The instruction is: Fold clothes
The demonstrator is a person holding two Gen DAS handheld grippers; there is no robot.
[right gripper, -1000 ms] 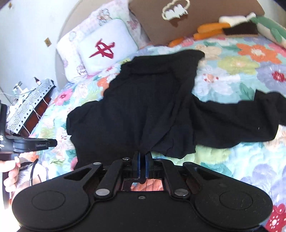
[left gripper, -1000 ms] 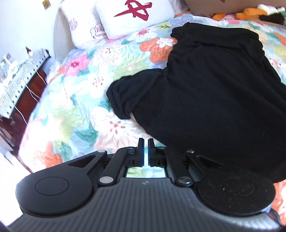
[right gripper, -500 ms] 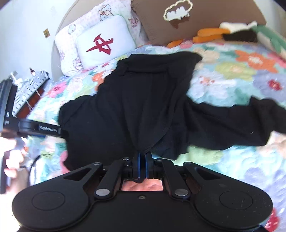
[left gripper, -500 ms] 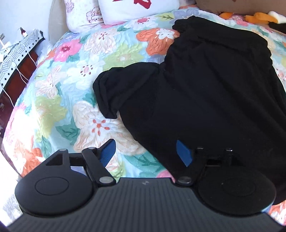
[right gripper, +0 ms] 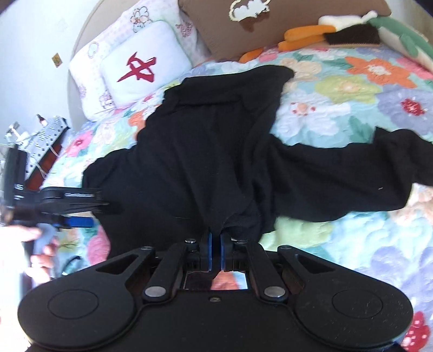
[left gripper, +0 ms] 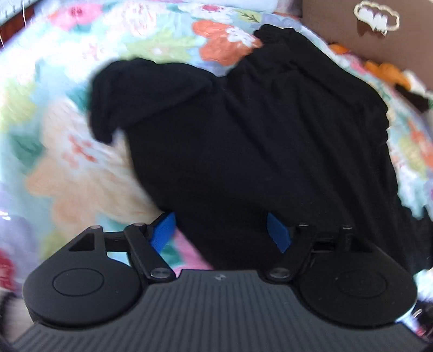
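Note:
A black garment (right gripper: 216,151) lies spread and rumpled on the floral bedspread (right gripper: 351,89), one sleeve stretched out to the right (right gripper: 379,176). My right gripper (right gripper: 215,241) is shut on the garment's near hem, which bunches up between the fingers. My left gripper (left gripper: 220,230) is open, its blue pads on either side of the garment's near left edge (left gripper: 216,189); the left view is blurred. The left gripper also shows at the left of the right wrist view (right gripper: 81,214), at the garment's left edge.
A white pillow with a red mark (right gripper: 143,70) and a brown cushion (right gripper: 243,24) stand at the headboard. Plush toys (right gripper: 338,32) lie at the far right. A nightstand with cables (right gripper: 46,140) stands left of the bed.
My left gripper opened from shut and moved forward and right onto the garment's near left edge. My right gripper stayed shut on the hem.

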